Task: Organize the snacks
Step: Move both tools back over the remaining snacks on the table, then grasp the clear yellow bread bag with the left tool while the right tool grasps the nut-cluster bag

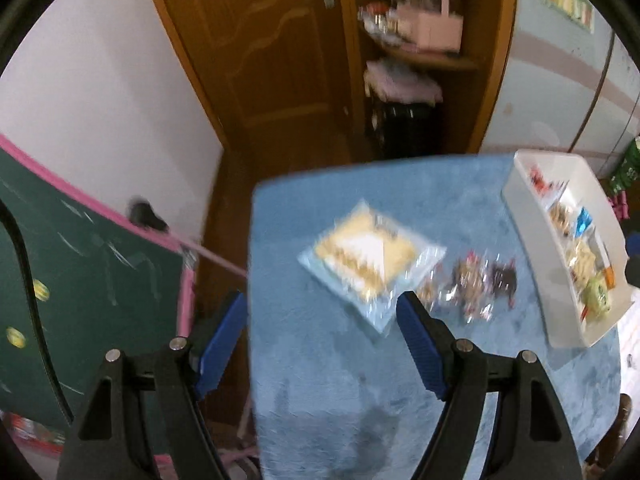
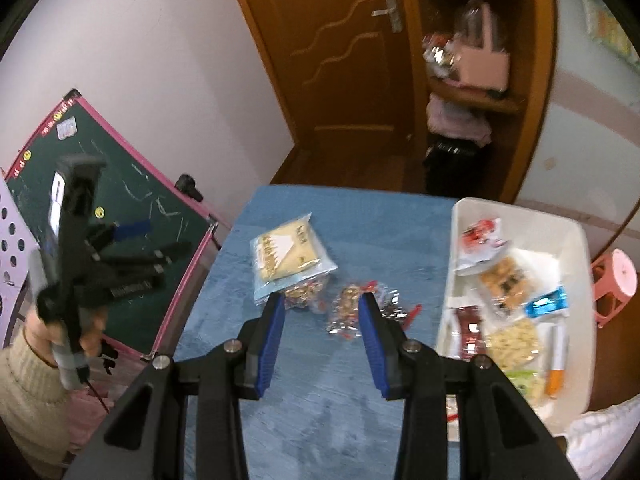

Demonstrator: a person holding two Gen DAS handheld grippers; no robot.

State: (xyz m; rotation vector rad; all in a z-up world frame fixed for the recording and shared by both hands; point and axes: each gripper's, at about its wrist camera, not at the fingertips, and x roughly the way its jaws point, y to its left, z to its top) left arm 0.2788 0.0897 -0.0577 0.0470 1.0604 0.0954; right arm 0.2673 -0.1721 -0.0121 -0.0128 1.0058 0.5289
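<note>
Several small snack packets point(image 2: 360, 308) between the open right hand-held gripper point(image 2: 322, 312) fingers.

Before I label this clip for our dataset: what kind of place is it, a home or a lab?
Most likely a room in a home. A wooden door stands beside wooden shelves of household items, a child's chalkboard leans nearby, and snack packets fill a white tray on a blue-covered table.

On the surface point(image 2: 304, 400), the flat cracker pack point(image 2: 288, 256) lies left of the small wrapped snacks point(image 2: 352, 304), with the filled tray point(image 2: 576, 240) at the right edge.
</note>
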